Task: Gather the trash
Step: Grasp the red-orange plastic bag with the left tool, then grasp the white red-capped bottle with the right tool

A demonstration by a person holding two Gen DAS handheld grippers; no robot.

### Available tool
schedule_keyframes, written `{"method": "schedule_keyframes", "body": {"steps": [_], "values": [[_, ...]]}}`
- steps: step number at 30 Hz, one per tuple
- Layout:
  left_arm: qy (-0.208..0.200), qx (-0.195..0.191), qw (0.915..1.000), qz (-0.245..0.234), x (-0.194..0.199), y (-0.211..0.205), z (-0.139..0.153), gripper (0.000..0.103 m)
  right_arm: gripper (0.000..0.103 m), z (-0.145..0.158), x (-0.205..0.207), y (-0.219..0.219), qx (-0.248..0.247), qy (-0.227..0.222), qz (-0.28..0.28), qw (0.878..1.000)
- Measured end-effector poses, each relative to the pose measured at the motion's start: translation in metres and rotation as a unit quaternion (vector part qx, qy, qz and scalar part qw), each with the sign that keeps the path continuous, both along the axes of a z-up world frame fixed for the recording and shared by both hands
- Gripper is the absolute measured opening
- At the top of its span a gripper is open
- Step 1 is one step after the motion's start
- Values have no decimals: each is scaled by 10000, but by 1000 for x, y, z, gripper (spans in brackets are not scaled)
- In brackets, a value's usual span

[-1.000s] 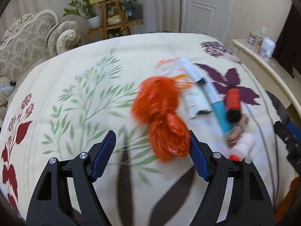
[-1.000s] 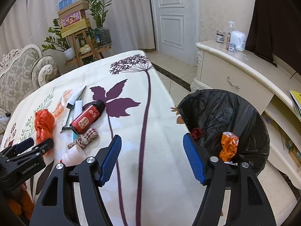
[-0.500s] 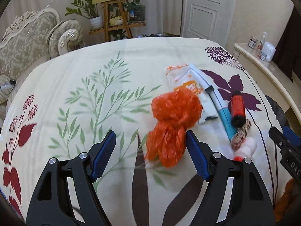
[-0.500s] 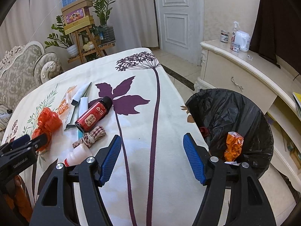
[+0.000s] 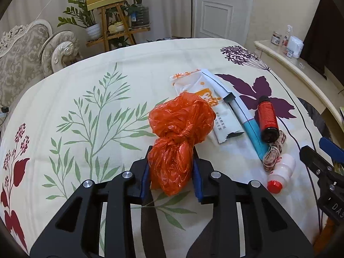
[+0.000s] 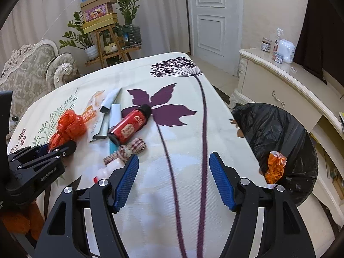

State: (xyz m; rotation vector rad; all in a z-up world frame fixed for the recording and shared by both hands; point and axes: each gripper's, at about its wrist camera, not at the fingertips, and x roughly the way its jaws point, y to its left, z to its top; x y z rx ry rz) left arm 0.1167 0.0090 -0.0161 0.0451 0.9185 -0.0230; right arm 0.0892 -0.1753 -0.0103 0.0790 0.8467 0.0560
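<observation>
A knotted orange plastic bag (image 5: 180, 133) lies on the flower-print table cloth (image 5: 90, 86). My left gripper (image 5: 171, 167) is shut on the bag's near lobe; it also shows in the right wrist view (image 6: 58, 148), with the bag (image 6: 68, 124). My right gripper (image 6: 174, 178) is open and empty above the cloth, near the table's right edge. Right of the bag lie a white and orange wrapper (image 5: 206, 99), a white and teal tube (image 5: 243, 116), a red bottle (image 5: 267, 118), a bundle of twine (image 5: 274, 152) and a small white bottle with a red cap (image 5: 281, 173).
A bin lined with a black bag (image 6: 277, 146) stands off the table's right edge, with orange trash (image 6: 275, 166) inside. A cream cabinet (image 6: 290, 90) is behind it. A sofa (image 5: 28, 51) and a plant stand (image 5: 116, 23) are beyond the far edge.
My left gripper moved forward and shut on the orange bag's near lobe; it was open before. My right gripper stayed open and shifted a little left over the table.
</observation>
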Motion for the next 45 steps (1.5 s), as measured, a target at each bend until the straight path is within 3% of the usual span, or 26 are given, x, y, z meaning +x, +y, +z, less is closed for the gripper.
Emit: {"method": "schedule_keyframes", "body": {"steps": [27,45], "values": [[-106,15,9986,510,-38,56,4,30,67,1,-5,52,-215,99,360,9991],[-103,54,9987,495,-37,55,2,30,67,-1,-17,12,-378,202,-20,9991]]}}
